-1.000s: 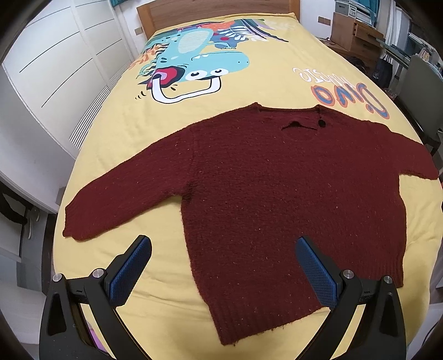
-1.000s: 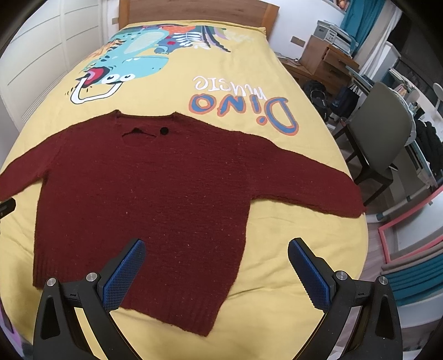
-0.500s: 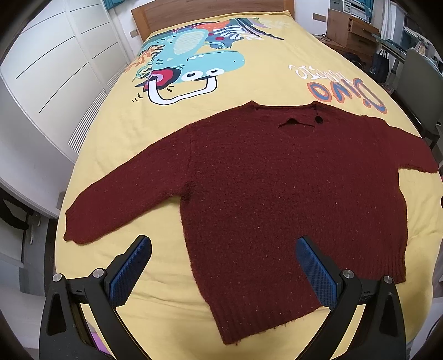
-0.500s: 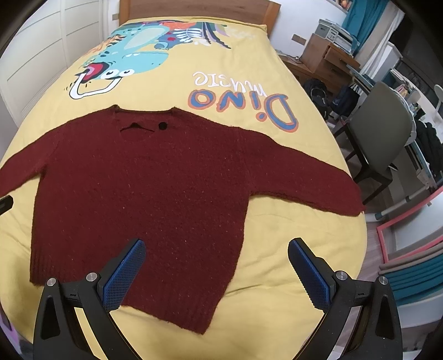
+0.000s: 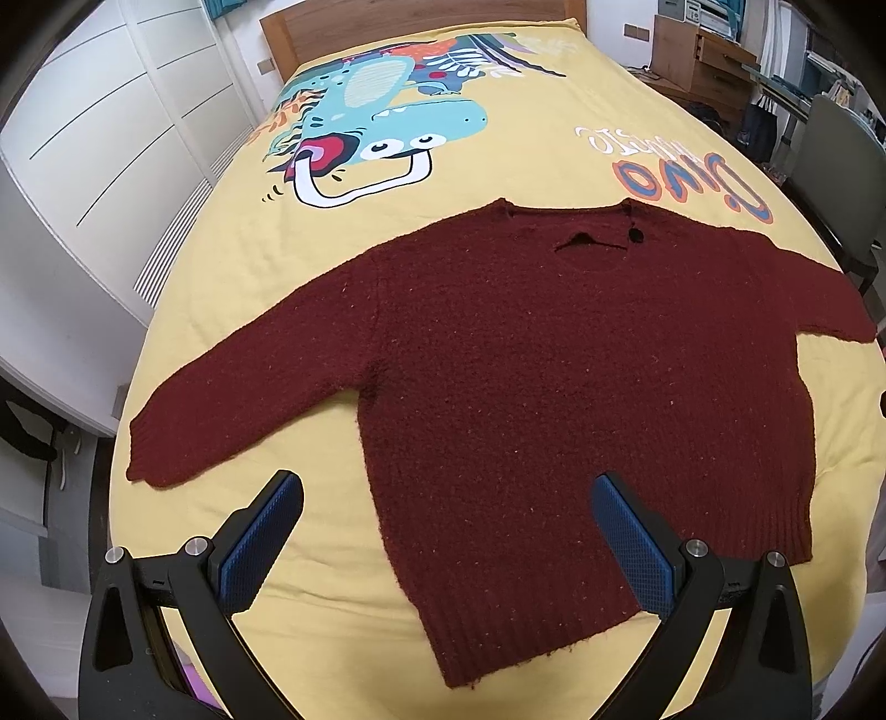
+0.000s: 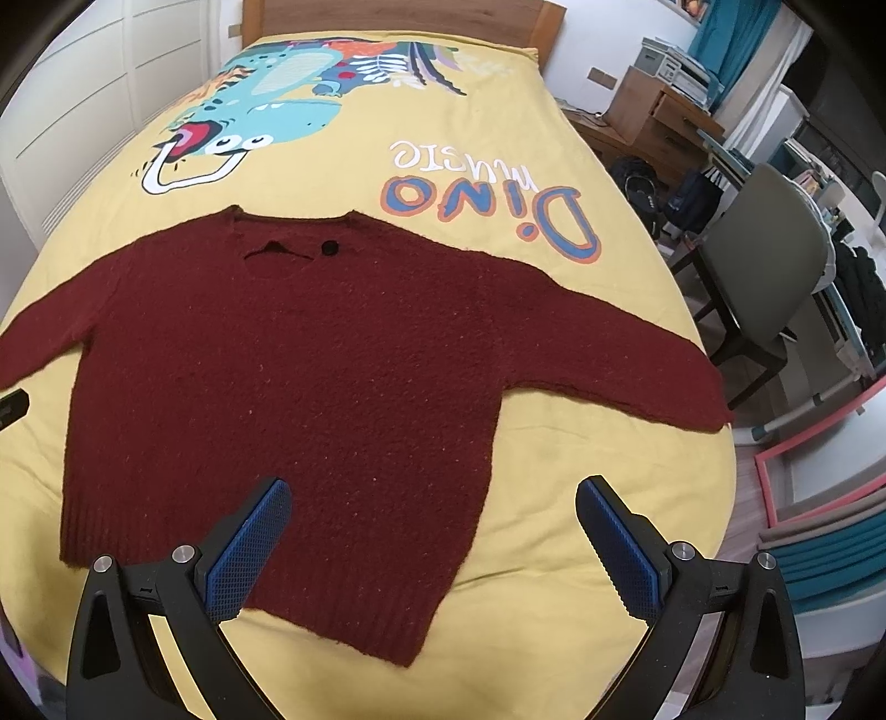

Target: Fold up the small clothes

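A dark red sweater [image 5: 554, 376] lies flat on a bed [image 5: 542, 127], both sleeves spread out to the sides. The bed has a yellow cover with a big blue dino [image 6: 266, 111] and the words "Dino music" [image 6: 493, 194] on it. A wooden headboard [image 6: 398, 16] stands at the far end. White closet doors [image 5: 111, 138] are on the left. On the right are a grey chair [image 6: 764, 249] and a wooden dresser [image 6: 653, 116]. The left tool [image 5: 446, 498] hangs above the sweater's bottom left corner, its blue pads spread wide, holding nothing. The right tool [image 6: 432, 507] hangs above the bottom right corner, spread wide and empty too.
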Tool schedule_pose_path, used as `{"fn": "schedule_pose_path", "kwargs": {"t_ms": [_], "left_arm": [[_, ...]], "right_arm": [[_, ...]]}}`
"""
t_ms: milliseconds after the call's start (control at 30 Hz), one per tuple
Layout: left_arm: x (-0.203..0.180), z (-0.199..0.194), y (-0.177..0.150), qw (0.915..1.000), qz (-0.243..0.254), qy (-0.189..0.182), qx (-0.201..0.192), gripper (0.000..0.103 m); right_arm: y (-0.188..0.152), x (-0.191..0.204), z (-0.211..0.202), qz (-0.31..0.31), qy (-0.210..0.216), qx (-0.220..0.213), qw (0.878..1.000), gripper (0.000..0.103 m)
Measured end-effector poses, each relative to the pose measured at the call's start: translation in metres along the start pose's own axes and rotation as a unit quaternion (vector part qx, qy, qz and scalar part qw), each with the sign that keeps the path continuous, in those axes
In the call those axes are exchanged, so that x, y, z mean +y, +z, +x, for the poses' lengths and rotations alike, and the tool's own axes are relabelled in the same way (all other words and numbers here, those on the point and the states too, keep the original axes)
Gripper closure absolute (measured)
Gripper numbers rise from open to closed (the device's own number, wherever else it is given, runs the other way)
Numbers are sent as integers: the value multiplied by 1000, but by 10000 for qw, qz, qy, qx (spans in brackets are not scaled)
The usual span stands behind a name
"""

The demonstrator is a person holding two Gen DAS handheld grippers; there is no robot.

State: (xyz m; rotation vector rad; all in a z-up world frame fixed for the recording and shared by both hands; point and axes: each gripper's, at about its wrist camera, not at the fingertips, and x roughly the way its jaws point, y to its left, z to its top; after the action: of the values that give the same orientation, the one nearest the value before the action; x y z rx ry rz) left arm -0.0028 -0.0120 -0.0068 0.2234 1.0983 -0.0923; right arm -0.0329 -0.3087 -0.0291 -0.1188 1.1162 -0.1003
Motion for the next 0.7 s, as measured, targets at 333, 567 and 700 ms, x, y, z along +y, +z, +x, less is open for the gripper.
{"fn": "schedule_pose_path", "kwargs": {"t_ms": [333, 567, 700], "left_arm": [[0, 1, -2, 10000, -16, -5, 23, 1], [0, 3, -1, 10000, 3, -36, 35, 1], [-2, 5, 1, 10000, 8, -66, 39, 1]], "right_arm": [[0, 0, 1, 5, 41, 1, 10000, 1], [0, -1, 2, 28, 49, 9, 10000, 1], [0, -1, 5, 4, 59, 12, 10000, 1]]}}
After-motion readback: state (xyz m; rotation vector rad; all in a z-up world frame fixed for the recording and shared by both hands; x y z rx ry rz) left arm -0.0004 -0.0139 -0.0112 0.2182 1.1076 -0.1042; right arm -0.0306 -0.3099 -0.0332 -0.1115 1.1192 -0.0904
